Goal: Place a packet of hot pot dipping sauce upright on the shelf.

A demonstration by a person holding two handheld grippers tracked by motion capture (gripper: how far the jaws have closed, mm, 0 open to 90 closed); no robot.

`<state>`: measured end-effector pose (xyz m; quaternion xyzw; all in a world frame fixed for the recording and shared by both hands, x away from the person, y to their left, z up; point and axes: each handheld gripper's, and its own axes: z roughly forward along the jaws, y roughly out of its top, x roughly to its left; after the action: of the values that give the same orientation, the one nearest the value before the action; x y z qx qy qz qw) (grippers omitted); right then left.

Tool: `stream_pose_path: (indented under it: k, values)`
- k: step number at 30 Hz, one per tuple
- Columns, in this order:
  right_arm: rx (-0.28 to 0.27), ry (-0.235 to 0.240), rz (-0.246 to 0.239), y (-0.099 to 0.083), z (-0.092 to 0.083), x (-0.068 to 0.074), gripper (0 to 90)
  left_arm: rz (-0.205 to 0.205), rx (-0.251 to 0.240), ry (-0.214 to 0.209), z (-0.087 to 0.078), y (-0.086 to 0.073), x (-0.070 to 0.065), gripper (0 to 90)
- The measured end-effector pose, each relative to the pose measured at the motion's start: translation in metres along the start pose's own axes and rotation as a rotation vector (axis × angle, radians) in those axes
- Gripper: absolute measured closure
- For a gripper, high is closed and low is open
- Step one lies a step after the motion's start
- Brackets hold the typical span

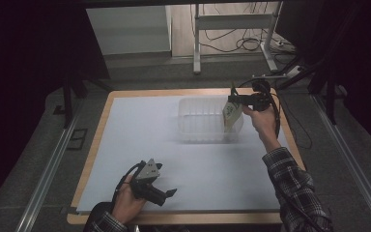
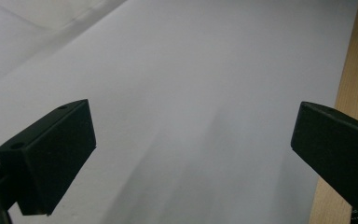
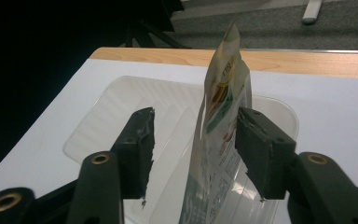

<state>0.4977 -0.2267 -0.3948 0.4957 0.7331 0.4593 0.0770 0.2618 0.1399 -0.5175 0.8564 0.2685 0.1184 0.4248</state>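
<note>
Your right gripper (image 3: 193, 140) stands with its jaws parted over the clear ribbed plastic tub (image 3: 121, 112). The cream and green printed snack pouch (image 3: 219, 126) stands upright in the tub between the jaws, just beside the right one and clear of the left. Your left gripper (image 2: 191, 154) rests wide open over the white table sheet (image 2: 191, 70), holding nothing.
</note>
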Motion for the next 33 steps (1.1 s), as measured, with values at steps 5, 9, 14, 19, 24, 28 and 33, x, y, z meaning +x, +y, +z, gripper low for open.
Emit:
stream_pose_path:
  k: [5,9,14,19,24,28,33]
  values:
    - [-0.007,0.0,-0.018,0.0,-0.004,0.002,40.3,0.005,0.01,0.001,0.001,0.0,-0.001,0.0]
    - [-0.015,0.011,-0.031,-0.002,-0.008,0.004,35.6,0.009,0.015,0.005,0.002,0.0,-0.001,0.0]
    - [-0.011,0.022,-0.035,-0.005,-0.011,0.004,30.9,0.011,0.018,0.008,0.002,0.0,-0.001,0.0]
    - [-0.005,0.021,-0.052,-0.009,-0.014,0.005,27.2,0.016,0.021,0.009,0.003,0.0,-0.002,0.0]
    - [0.008,0.014,-0.085,-0.014,-0.016,0.006,20.5,0.018,0.023,0.009,0.003,0.0,-0.002,0.0]
    - [0.019,0.039,-0.105,-0.018,-0.017,0.008,16.8,0.02,0.025,0.01,0.003,0.0,-0.002,0.0]
    - [0.007,0.048,-0.132,-0.022,-0.021,0.011,13.2,0.017,0.023,0.009,0.003,0.0,-0.002,0.0]
